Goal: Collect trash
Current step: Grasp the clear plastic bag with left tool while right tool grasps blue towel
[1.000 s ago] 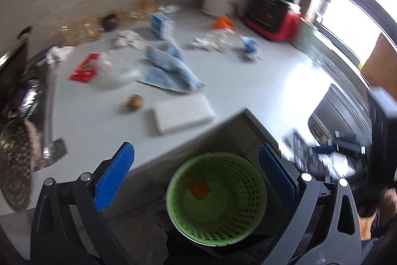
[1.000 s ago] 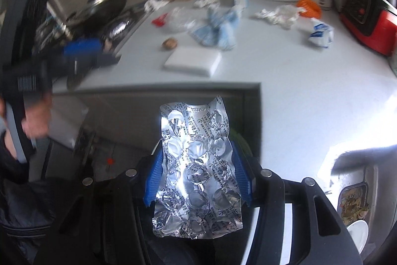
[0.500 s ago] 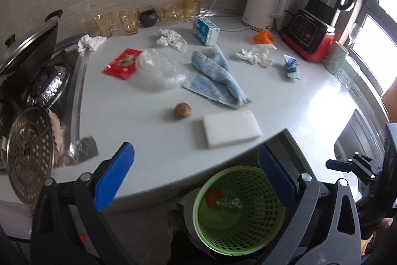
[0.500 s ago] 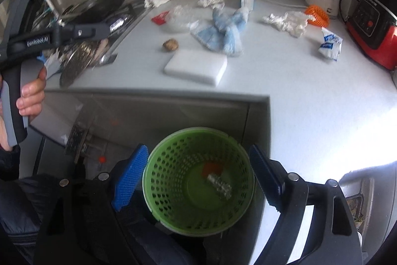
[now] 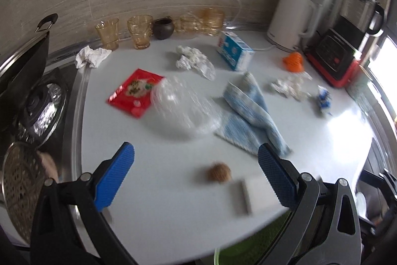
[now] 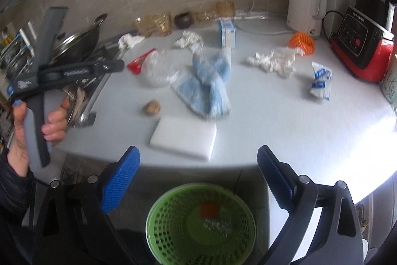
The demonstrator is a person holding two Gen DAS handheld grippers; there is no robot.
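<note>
The green basket (image 6: 173, 210) stands on the floor under the counter edge, with a foil blister pack (image 6: 217, 224) and an orange scrap (image 6: 211, 209) inside. Above it my right gripper (image 6: 198, 158) hangs with its jaws opening wide and nothing between them. My left gripper (image 5: 196, 160) is open and empty over the counter's front, just above a brown nut-like lump (image 5: 219, 173). Litter on the counter: a red wrapper (image 5: 136, 94), a clear plastic bag (image 5: 183, 111), crumpled tissues (image 5: 191, 58), crumpled paper (image 5: 289, 86), a blue-white sachet (image 5: 323, 101).
A white sponge (image 5: 258, 195) and a blue towel (image 5: 250, 116) lie near the front edge. Glasses (image 5: 140, 31), a small carton (image 5: 234, 51), a kettle (image 5: 290, 19) and a red blender (image 5: 335, 58) line the back. A stove with pans (image 5: 37, 106) is at the left.
My right gripper opened and the foil blister pack dropped into the green basket. Both grippers then drew away from the basket towards the counter; the left one now looks at the litter.
</note>
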